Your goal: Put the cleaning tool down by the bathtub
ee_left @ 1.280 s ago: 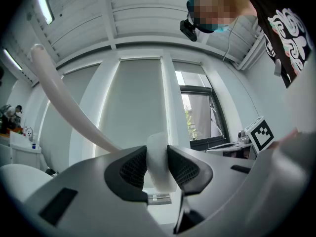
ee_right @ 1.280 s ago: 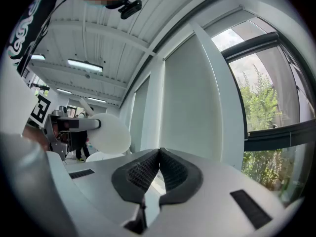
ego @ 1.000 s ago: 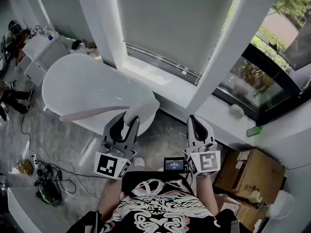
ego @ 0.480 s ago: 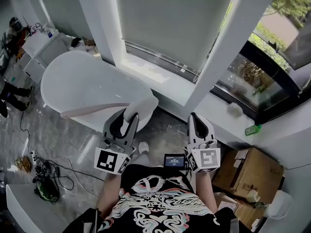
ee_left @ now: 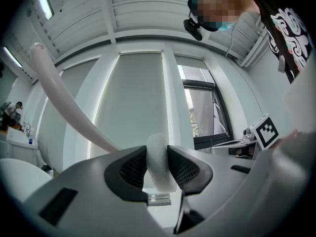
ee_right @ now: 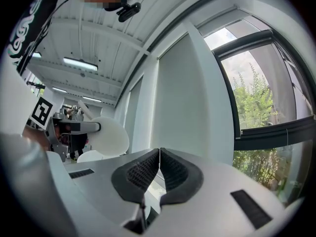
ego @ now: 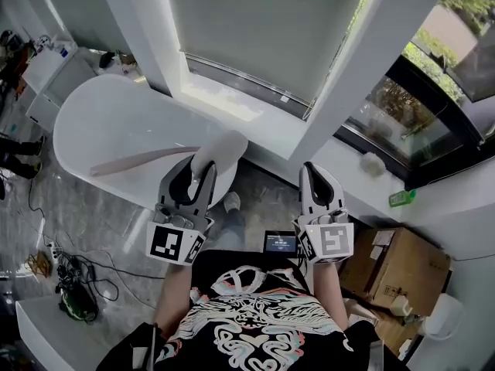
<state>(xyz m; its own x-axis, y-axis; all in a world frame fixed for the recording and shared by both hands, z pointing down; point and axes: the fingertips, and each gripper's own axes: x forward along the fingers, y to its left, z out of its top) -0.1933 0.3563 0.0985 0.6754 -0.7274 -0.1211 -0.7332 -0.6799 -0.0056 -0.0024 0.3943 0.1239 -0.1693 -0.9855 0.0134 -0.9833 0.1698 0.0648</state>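
Observation:
A white cleaning tool with a round pad head [ego: 219, 151] and a long pale handle [ego: 139, 161] is held over the near end of the white bathtub [ego: 100, 126]. My left gripper [ego: 197, 168] is shut on the tool's head, which sits pinched between the dark pads [ee_left: 159, 157]; the handle [ee_left: 64, 102] sweeps up to the left. My right gripper [ego: 319, 178] is held beside it to the right, shut with nothing between its pads [ee_right: 159, 169]. In the right gripper view the tool's head [ee_right: 111, 135] shows at the left.
A window sill [ego: 232, 107] and white pillars run behind the tub. A cardboard box [ego: 402, 265] stands on the floor at the right, and cables [ego: 69, 277] lie at the left. A white cabinet [ego: 46, 72] stands beyond the tub. A shoe [ego: 230, 202] rests by the tub's foot.
Both grippers have moved forward toward the tub with the tool. The tool's head and handle now lie higher over the tub's near end. Both grips are unchanged.

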